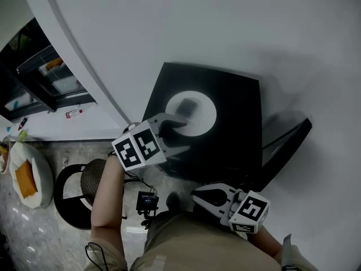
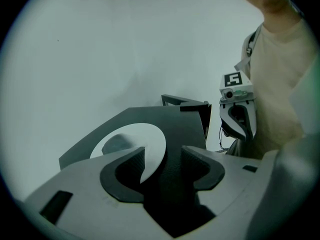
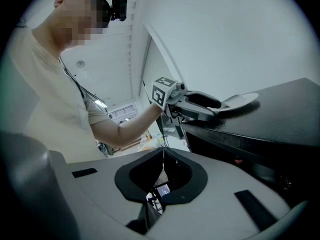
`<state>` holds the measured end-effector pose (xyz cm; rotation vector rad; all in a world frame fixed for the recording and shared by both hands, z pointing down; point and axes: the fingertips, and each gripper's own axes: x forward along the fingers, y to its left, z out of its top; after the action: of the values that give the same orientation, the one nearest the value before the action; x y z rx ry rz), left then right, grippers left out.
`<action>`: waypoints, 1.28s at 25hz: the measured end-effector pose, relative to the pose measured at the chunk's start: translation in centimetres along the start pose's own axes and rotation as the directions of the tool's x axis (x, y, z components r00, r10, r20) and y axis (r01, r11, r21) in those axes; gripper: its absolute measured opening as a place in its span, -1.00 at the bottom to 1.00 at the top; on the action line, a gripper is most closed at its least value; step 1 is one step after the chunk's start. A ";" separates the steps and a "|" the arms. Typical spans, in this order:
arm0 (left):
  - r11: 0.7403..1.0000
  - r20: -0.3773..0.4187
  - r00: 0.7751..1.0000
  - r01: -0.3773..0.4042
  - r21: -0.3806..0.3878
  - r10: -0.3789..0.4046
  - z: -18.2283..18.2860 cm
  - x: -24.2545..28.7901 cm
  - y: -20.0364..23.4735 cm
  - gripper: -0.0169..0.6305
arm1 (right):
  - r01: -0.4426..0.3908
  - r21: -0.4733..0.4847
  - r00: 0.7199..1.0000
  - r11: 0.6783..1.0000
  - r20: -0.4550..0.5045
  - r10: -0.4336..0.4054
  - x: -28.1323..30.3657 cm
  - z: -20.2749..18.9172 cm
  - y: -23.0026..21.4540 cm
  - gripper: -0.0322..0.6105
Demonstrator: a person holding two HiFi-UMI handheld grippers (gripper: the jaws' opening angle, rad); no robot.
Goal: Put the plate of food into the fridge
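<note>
Plate (image 1: 207, 119) with food (image 1: 188, 105) seen on top of black fridge (image 1: 240, 137); door (image 1: 289, 135) open at right. Left gripper (image 1: 185, 134) held wide, near rim straddled, not clamped. Right gripper (image 1: 198, 195) closed, empty. Risk: shallow rim bite, plate tipped, food slid off.

Plain white wall (image 1: 225, 27), pale marbled floor (image 1: 34, 236), round black stool (image 1: 90, 182) lower left.

The food (image 1: 188, 105) on the white plate (image 1: 207, 110) is only a blurred grey lump; the left gripper (image 1: 185, 133) hides the plate's near rim.
</note>
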<state>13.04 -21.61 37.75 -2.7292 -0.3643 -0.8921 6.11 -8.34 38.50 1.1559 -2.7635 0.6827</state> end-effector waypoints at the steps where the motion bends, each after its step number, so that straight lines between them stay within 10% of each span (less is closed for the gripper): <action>1: 1.000 -0.001 1.000 -0.005 0.004 0.005 0.0 0.0 -0.1 -0.24 | -0.001 0.002 1.000 1.000 0.000 0.001 0.0 0.0 0.0 -0.83; 13: 0.988 0.053 0.988 -0.144 0.053 0.142 1.0 -1.2 1.7 -0.35 | -0.015 0.017 1.000 1.000 0.000 0.015 -0.3 -0.3 0.0 -0.83; 32: 0.989 -0.109 0.991 0.057 -0.136 -0.072 -0.9 0.2 1.1 -0.48 | -0.035 0.016 0.999 0.999 0.002 0.035 -0.3 -0.5 -0.1 -0.83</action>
<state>13.10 -22.91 38.38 -2.7833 -0.3857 -1.1215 6.36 -7.94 38.93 1.1137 -2.7917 0.7089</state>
